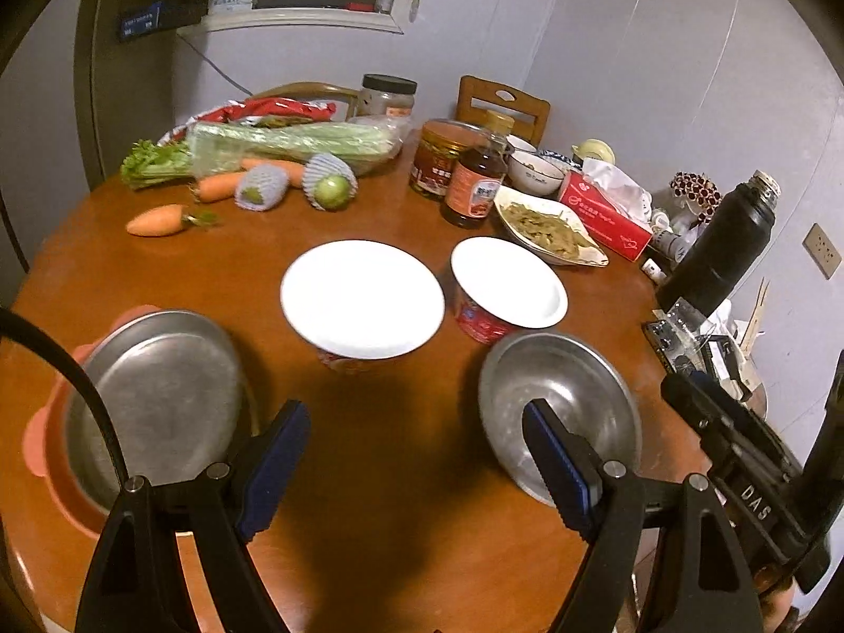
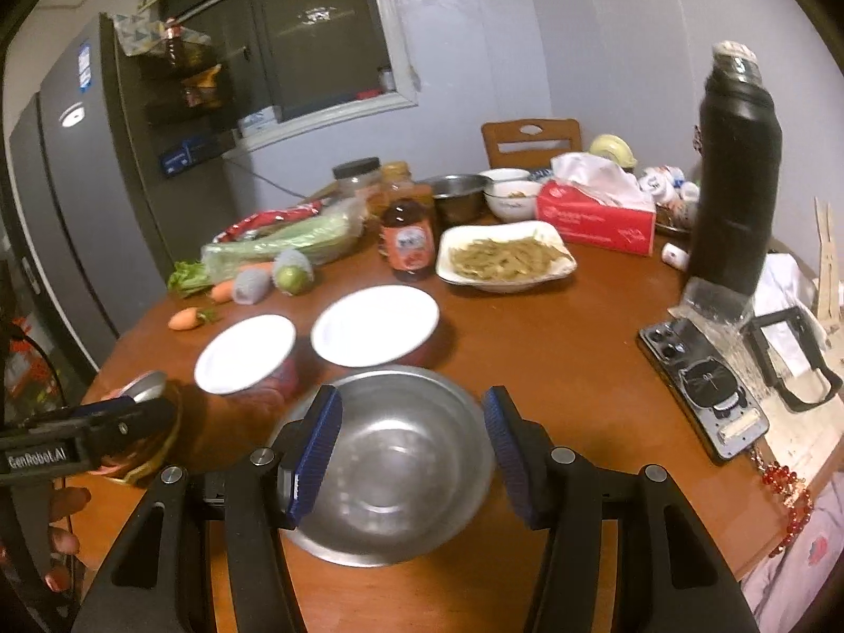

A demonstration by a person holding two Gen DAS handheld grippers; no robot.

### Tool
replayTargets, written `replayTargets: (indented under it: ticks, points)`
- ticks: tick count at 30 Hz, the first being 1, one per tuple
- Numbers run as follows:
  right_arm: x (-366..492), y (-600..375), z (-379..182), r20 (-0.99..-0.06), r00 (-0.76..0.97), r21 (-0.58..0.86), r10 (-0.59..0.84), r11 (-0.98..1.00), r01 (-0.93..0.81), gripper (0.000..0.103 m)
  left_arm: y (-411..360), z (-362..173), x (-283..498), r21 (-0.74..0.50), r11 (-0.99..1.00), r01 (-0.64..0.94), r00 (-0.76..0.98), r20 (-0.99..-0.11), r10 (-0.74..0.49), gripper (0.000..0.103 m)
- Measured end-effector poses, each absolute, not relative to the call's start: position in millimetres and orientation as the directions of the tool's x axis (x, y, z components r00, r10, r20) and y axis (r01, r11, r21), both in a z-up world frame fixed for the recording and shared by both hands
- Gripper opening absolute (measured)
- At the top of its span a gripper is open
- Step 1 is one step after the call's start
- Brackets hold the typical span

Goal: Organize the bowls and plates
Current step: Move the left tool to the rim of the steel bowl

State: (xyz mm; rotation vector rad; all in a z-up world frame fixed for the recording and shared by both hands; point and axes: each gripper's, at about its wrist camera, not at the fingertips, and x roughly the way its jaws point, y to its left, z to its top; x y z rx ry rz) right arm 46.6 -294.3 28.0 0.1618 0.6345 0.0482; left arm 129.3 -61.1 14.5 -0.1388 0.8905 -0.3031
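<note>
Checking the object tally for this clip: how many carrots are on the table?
3. One carrot lies alone nearest the camera, a second carrot sits beside the foam-wrapped fruit, and a third carrot is partly hidden behind it, below the celery. More could be hidden.

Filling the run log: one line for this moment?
left gripper: open, empty | right gripper: open, above steel bowl | white bowls: untouched

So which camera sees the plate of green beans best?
The right wrist view. There the plate of green beans sits whole, nothing covering it, and you look down onto the food. In the left wrist view the same plate is off to the side, seen at a slant, with the sauce bottle close beside its near end.
</note>
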Motion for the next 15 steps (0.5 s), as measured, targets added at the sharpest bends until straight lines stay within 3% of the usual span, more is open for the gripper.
replayTargets:
  ticks: [15]
  points:
    - [64.1,-313.1,-9.6,-0.666,0.741,0.155,0.086,0.988,0.025,0.058,-108.1,-16.4,150.5,-0.224,0.944,0.241,0.526,-0.788,-0.321,0.082]
